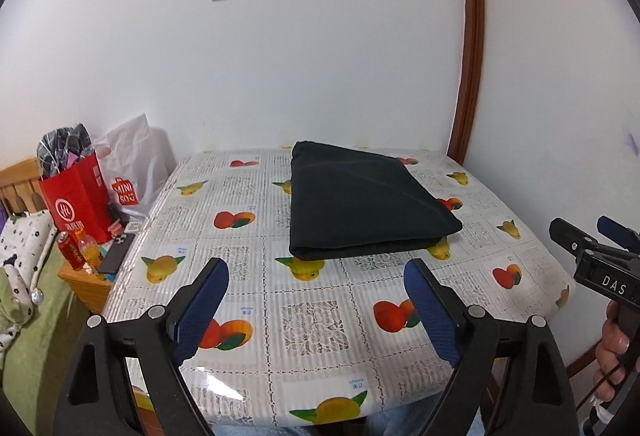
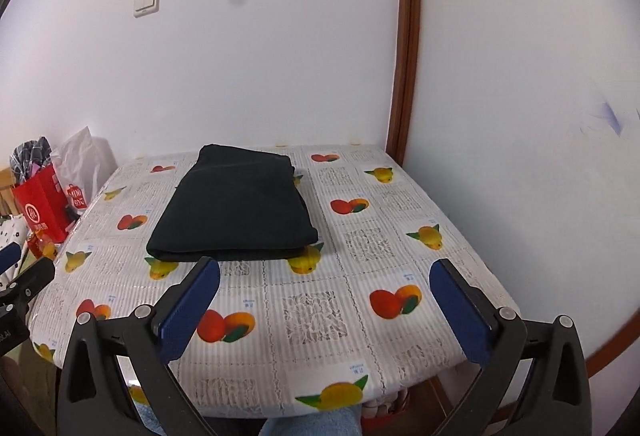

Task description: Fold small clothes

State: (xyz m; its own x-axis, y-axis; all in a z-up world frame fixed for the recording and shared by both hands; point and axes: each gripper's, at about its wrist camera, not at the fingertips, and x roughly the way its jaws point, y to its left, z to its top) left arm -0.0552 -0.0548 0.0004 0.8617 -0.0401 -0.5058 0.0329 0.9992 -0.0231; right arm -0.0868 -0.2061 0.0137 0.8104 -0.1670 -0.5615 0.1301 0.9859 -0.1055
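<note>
With the cloth (image 1: 368, 204) folded, you had both grippers spread, empty.
Left gripper (image 1: 316, 300), right gripper (image 2: 324, 300): cloth at twelve o'clock; next, probably fetch another.

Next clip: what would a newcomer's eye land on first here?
The dark folded garment lying flat toward the far side of the fruit-print tablecloth. In front of it the left gripper and the right gripper stand open and empty. A red paper bag sits left of the table.
</note>
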